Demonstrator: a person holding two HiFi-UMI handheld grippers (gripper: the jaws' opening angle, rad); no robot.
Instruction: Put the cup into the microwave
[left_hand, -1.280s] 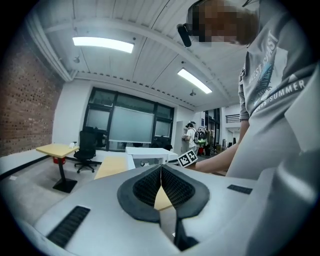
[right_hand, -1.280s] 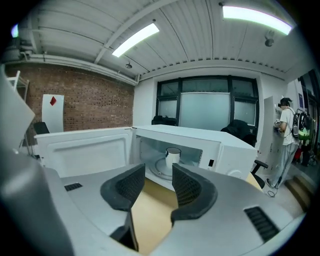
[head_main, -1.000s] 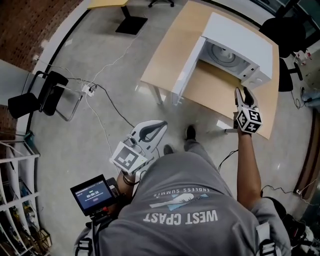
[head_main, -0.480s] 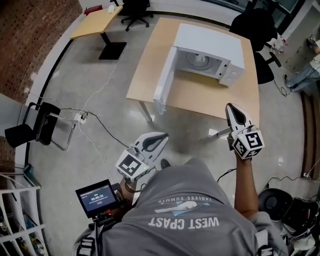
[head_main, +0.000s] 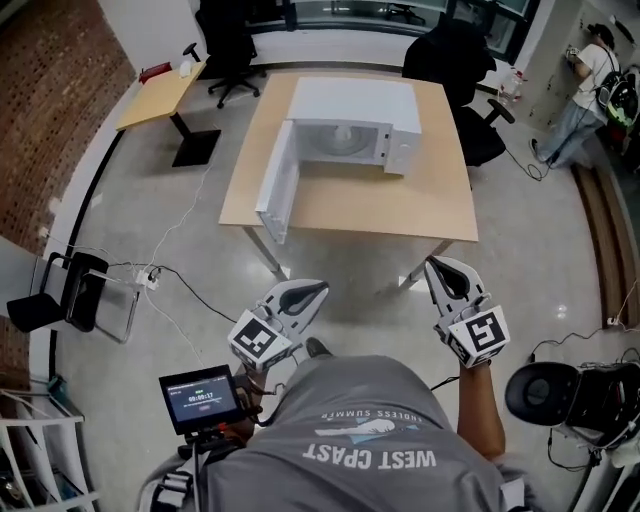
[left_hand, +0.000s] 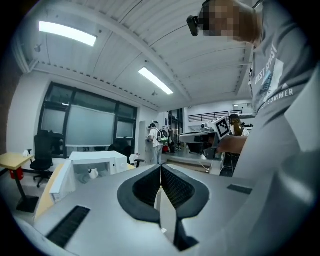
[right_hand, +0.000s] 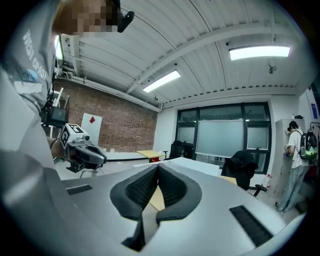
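Apparently the cup (left_hand: 93, 173) already sits inside the microwave (head_main: 350, 105); its door (head_main: 277, 195) is not closed yet.
Left gripper (head_main: 318, 288) and right gripper (head_main: 433, 263) are both clenched on nothing. A second ago the right gripper was at the microwave; now the person stands well back from the worktop (head_main: 400, 205).

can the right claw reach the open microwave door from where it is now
Probably not: the right claw, shut and empty, hangs near the person's body, a stretch of grey floor short of the open door of the white microwave. Nothing blocks the way.
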